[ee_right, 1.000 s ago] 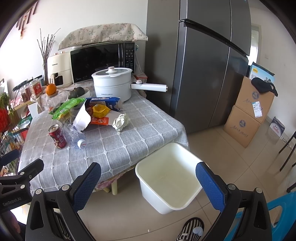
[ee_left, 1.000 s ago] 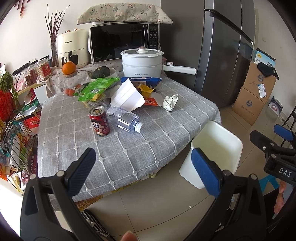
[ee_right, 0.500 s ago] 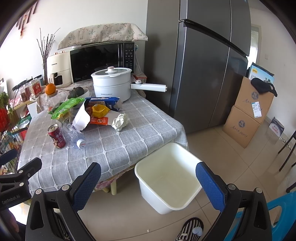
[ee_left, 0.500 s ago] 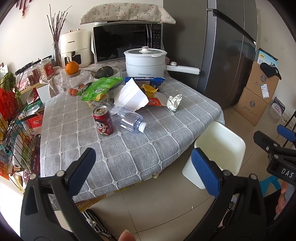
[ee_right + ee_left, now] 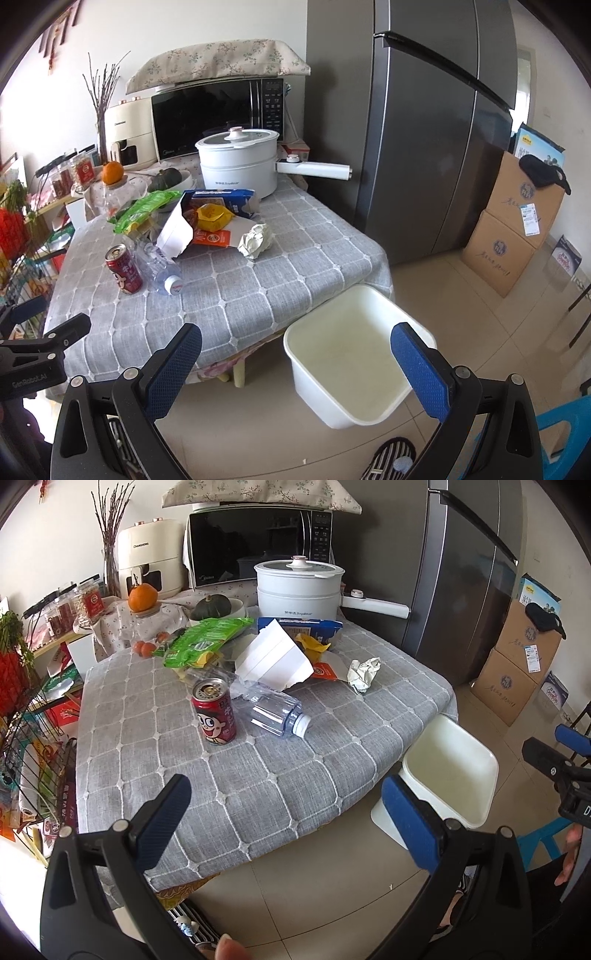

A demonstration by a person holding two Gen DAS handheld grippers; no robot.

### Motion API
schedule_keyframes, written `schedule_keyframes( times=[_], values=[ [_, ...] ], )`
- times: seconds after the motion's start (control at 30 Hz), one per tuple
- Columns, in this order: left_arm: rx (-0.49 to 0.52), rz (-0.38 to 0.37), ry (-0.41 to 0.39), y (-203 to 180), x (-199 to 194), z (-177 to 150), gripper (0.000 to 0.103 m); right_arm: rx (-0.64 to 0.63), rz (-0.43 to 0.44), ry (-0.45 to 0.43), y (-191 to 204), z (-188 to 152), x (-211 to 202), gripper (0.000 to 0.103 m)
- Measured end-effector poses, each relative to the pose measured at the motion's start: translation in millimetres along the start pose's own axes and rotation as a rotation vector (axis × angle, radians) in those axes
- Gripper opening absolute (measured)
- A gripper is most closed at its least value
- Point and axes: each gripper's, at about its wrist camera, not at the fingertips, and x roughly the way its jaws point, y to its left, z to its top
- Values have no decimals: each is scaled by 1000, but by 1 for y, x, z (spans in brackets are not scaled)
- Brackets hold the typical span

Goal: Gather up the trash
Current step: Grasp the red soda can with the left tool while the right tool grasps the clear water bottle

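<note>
Closer now than a second ago, the left gripper has eased toward the table, so the red can and the rest of the litter loom larger in its view; the right gripper has barely shifted. Both are spread wide apart and hold nothing.

Trash lies clustered in the far middle of the grey checked tablecloth. Upright at the front stands the red can. Just beside it at 3 o'clock a clear plastic bottle lies on its side, cap pointing toward the near edge. Behind the bottle, at 12 o'clock, a white folded carton leans over it, with a yellow wrapper and an orange card tucked behind. A crumpled paper ball sits apart at 2 o'clock from the can. A green snack bag lies at 11 o'clock, and a blue box behind the carton.

On the floor off the table's right corner stands a white bin, between the right gripper's fingers in that view.

At the back stand a white cooking pot, a microwave and a grey refrigerator.
</note>
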Motion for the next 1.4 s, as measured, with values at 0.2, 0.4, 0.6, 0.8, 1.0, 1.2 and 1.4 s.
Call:
schedule_keyframes(
  times=[0.2, 0.4, 0.6, 0.8, 1.0, 1.2, 1.4],
  values=[
    [3, -8, 117, 28, 23, 26, 103, -84, 79, 88, 20, 26, 20, 103],
    [-101, -56, 202, 70, 72, 49, 102, -149, 144, 194, 44, 56, 57, 103],
    [-84, -31, 201, 79, 129, 57, 102, -176, 183, 235, 59, 59, 94, 103],
    [-22, 8, 173, 79, 171, 57, 100, -184, 189, 285, 61, 59, 127, 103],
    [-40, -14, 171, 86, 180, 63, 55, -181, 210, 301, 71, 66, 155, 103],
    [-61, -12, 142, 109, 148, 58, 54, -201, 276, 278, 107, 78, 167, 103],
    [-102, 60, 153, 154, 120, 43, 54, -352, 353, 259, 174, 87, 189, 103]
  ],
)
